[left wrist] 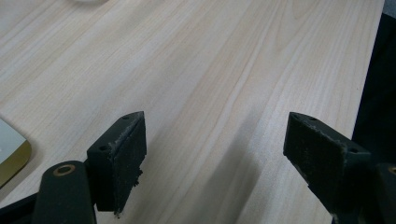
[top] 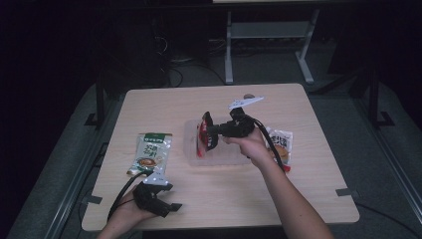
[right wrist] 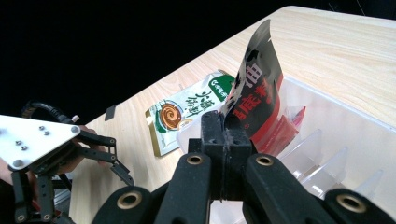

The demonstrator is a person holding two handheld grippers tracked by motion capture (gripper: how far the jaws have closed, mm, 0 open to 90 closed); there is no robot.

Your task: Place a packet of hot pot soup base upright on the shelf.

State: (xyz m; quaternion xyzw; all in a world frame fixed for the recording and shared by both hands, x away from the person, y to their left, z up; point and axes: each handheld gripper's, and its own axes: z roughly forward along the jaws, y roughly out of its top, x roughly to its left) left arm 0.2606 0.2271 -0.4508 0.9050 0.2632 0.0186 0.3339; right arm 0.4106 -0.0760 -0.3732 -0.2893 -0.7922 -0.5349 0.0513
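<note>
1. 2 claws work over a pale wood tabletop [top: 219,199]. Nearest the person, the left claw [top: 169,208] sits at the near left edge, released, its jaws standing wide apart over bare wood with nothing between them.
2. Just beyond it lies a green-topped soup packet [top: 151,153], flat on the tabletop.
3. Toward the middle, the right claw [right wrist: 227,135] is clenched on the lower edge of a red and black sauce packet [right wrist: 254,88], which stands upright from the pinch and curls at its top.
4. That packet is held over a clear plastic bin [top: 193,130] with slanted dividers inside; its lower end is within the bin's near wall.
5. Right of the bin, partly behind the person's right wrist, lies 1 white and orange packet [top: 281,141].
</note>
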